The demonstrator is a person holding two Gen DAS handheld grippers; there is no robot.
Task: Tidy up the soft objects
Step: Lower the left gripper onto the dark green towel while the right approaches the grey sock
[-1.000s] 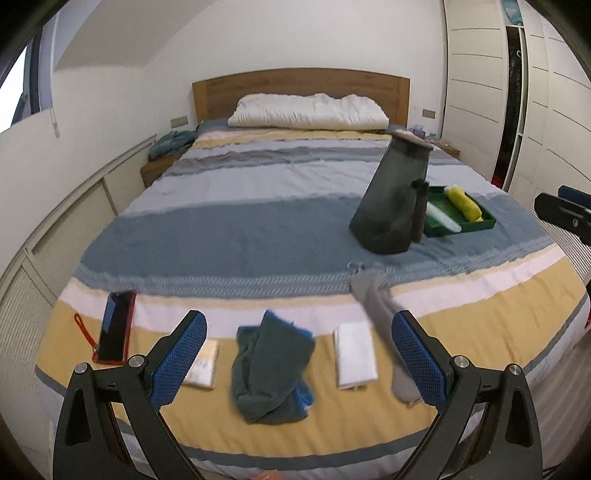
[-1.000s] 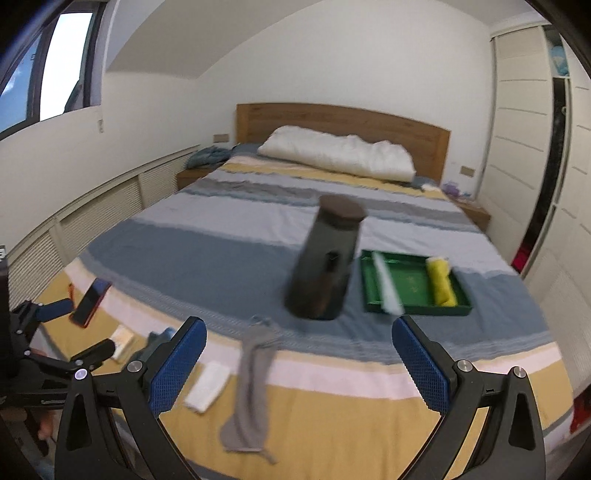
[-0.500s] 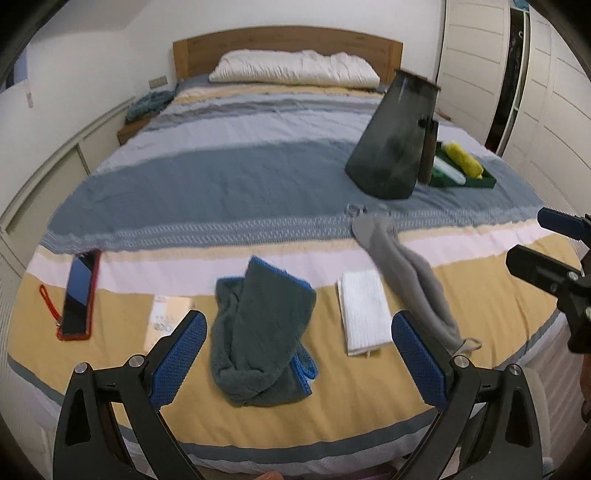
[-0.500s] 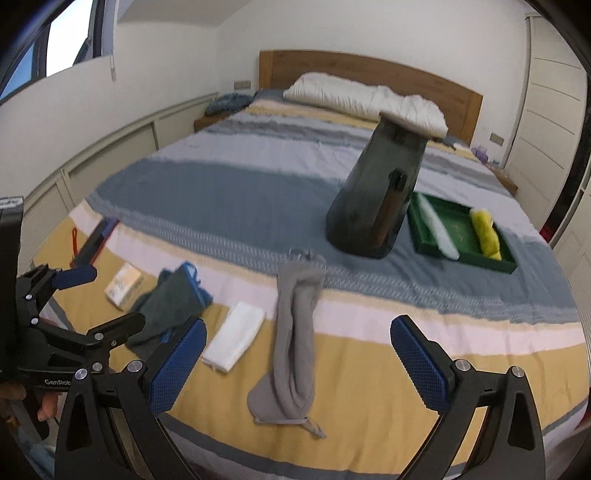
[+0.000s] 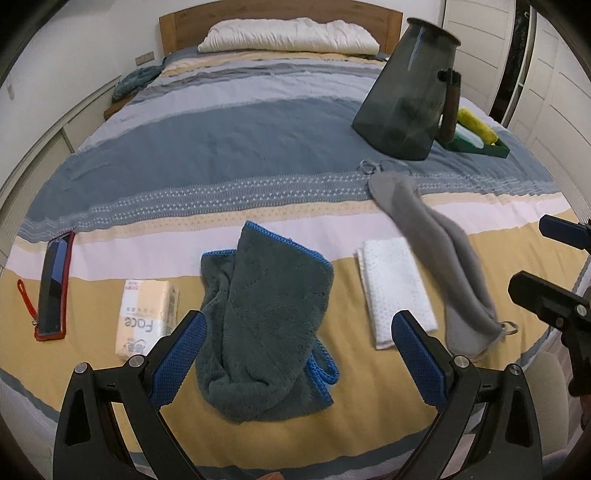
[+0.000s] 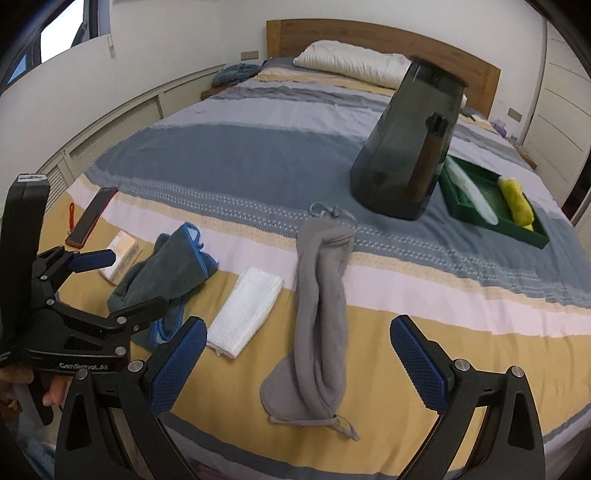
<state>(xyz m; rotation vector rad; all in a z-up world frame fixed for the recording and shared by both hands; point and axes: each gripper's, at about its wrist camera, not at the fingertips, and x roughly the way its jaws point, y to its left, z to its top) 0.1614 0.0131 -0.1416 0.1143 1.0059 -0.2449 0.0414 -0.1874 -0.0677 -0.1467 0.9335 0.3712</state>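
Observation:
On the striped bed lie a crumpled dark teal towel (image 5: 266,317) (image 6: 166,269), a folded white cloth (image 5: 397,290) (image 6: 245,308) and a long grey pouch (image 5: 439,251) (image 6: 323,314). My left gripper (image 5: 295,360) hangs open just above the teal towel's near end, nothing between its blue pads. My right gripper (image 6: 295,363) is open over the grey pouch's near end, also empty. Each gripper shows in the other's view: the left gripper (image 6: 110,280) at the left, the right gripper (image 5: 554,258) at the right edge.
A dark grey bin (image 5: 410,92) (image 6: 406,144) stands mid-bed beside a green tray (image 6: 495,206) holding a yellow roll (image 6: 517,201) and a white item. A tissue pack (image 5: 146,319) and a red-cased phone (image 5: 53,286) lie left. A pillow (image 5: 291,35) rests at the headboard.
Both grippers have moved forward and down toward the bed's near edge, so the towel and the pouch now loom larger. Both stay open; nothing has been picked up.

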